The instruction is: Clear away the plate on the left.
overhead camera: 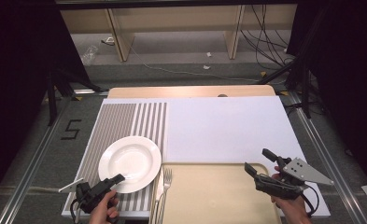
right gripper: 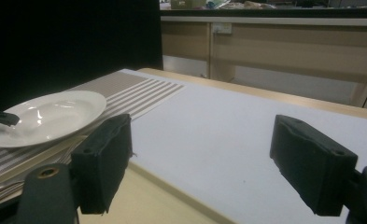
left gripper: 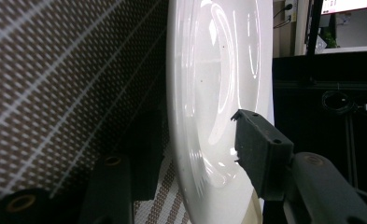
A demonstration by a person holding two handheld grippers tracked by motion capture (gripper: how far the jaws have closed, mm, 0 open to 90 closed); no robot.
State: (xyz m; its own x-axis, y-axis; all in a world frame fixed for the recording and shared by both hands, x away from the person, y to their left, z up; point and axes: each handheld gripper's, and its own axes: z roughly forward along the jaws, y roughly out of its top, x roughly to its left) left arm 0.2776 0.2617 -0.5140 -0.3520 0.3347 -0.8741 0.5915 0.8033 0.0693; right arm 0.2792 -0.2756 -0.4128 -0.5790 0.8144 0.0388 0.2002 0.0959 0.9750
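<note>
Left gripper (overhead camera: 118, 178): jaws either side of the white plate (overhead camera: 130, 163) rim, not pinching yet.
Right gripper (overhead camera: 258, 161): wide open above the tray (overhead camera: 214, 196), holding nothing.

wooden table (overhead camera: 190, 91), covered by white sheet (overhead camera: 228, 126). striped placemat (overhead camera: 120, 121) at left, white plate (overhead camera: 130, 161) on it. beige tray (overhead camera: 214, 196) at near edge, fork (overhead camera: 166, 179) alongside.

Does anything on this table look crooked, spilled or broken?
Nothing stands out. The white plate sits flat and whole on the striped placemat, the fork lies straight beside it, and the beige tray looks clean. No spills.
</note>
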